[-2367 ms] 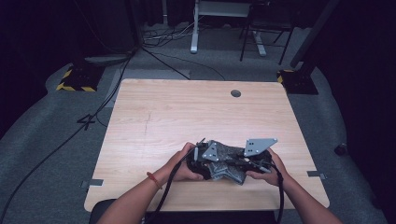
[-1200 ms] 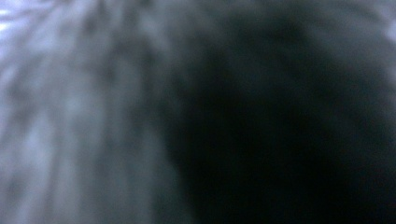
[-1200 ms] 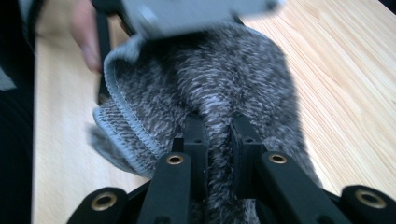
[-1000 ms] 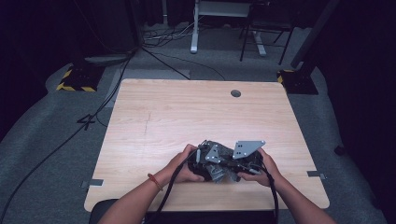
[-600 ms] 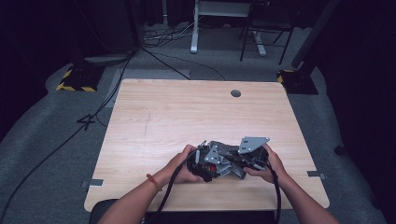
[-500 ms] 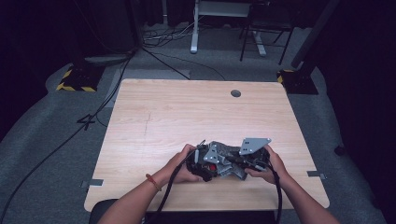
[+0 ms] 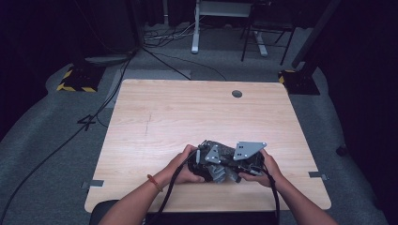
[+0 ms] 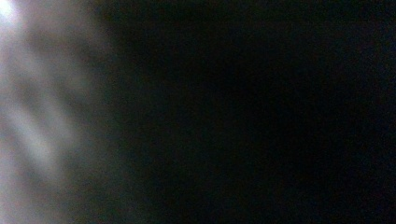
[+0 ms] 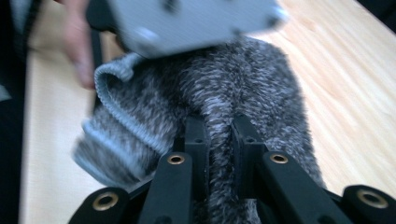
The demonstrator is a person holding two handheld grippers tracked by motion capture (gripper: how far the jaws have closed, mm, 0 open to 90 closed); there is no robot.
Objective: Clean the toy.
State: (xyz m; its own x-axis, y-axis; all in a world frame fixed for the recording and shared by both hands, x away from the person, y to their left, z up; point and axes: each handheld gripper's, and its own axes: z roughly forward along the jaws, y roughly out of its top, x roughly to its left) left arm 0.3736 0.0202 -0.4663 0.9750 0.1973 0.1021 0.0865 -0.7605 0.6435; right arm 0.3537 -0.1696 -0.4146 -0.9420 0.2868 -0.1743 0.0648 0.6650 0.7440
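Note:
A grey fuzzy knitted sock (image 9: 261,84) with a ribbed cuff (image 9: 116,112) is bunched near the table's front edge, between both hands (image 7: 224,161). My right gripper (image 9: 218,135) is shut on a fold of its fabric, and sits at the sock's right (image 7: 246,165) under its grey plate (image 7: 249,149). My left gripper (image 7: 202,165) presses into the sock's left side. The left gripper view is dark and blurred, so I cannot tell what its shut jaws hold. The left gripper's grey plate (image 9: 196,18) hangs just beyond the sock, beside a finger (image 9: 79,46).
The wooden table (image 7: 187,117) has a round cable hole (image 7: 237,93) at the back. Black cables (image 7: 169,197) trail from both grippers over the front edge. A yellow-and-black striped base (image 7: 75,79) and stand legs (image 7: 195,44) sit on the grey floor beyond.
Since the earliest frame my right gripper has drawn in slightly toward the left one, bunching the sock. Over the last second both hands have barely shifted.

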